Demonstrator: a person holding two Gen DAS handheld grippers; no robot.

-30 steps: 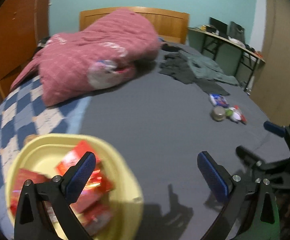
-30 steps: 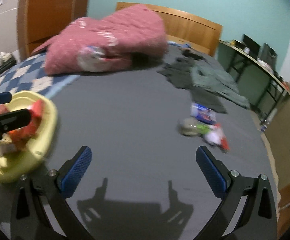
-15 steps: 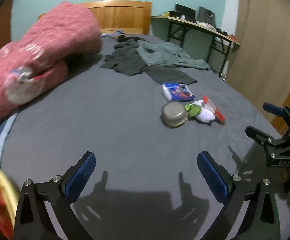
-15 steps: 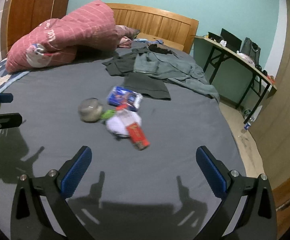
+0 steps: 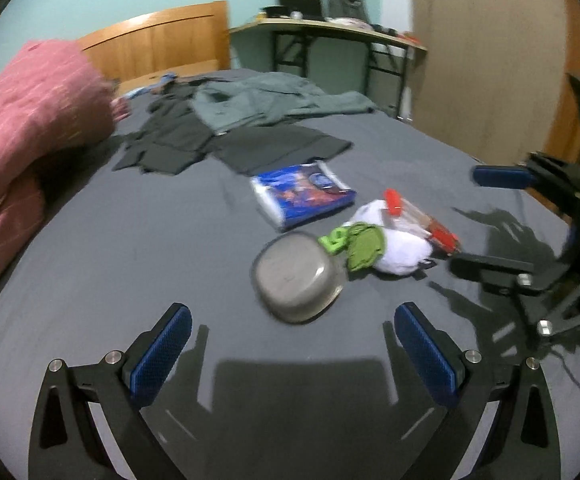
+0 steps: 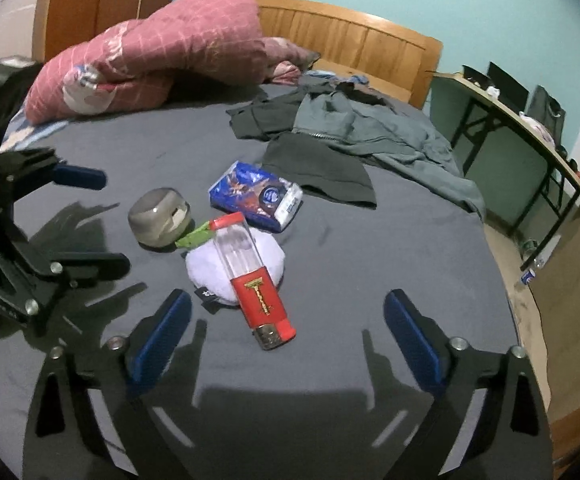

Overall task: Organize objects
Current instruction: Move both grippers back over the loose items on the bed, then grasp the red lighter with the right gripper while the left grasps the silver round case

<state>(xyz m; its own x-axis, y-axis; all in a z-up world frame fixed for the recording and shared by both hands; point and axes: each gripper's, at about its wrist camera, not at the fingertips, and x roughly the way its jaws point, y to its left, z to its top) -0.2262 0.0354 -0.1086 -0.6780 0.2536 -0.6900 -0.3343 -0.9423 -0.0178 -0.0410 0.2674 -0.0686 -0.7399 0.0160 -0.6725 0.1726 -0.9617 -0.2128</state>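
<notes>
On the grey bed (image 6: 390, 248), left to right, lie one upturned grey bowl (image 6: 159, 216), one green clip (image 6: 194, 236) half tucked under one white pad (image 6: 210, 276), one clear red-capped case (image 6: 252, 276) across that pad, and one blue packet (image 6: 256, 196) behind. The left gripper (image 5: 290, 344) hangs spread and empty near the bowl. The right gripper (image 6: 286, 324) is closing, pads clear of the case end between them; its label is too small to read.

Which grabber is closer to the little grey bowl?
Left. The left gripper sits just short of the grey bowl, open. The right gripper is farther, lined up with the red-capped tube, jaws closing on nothing.
</notes>
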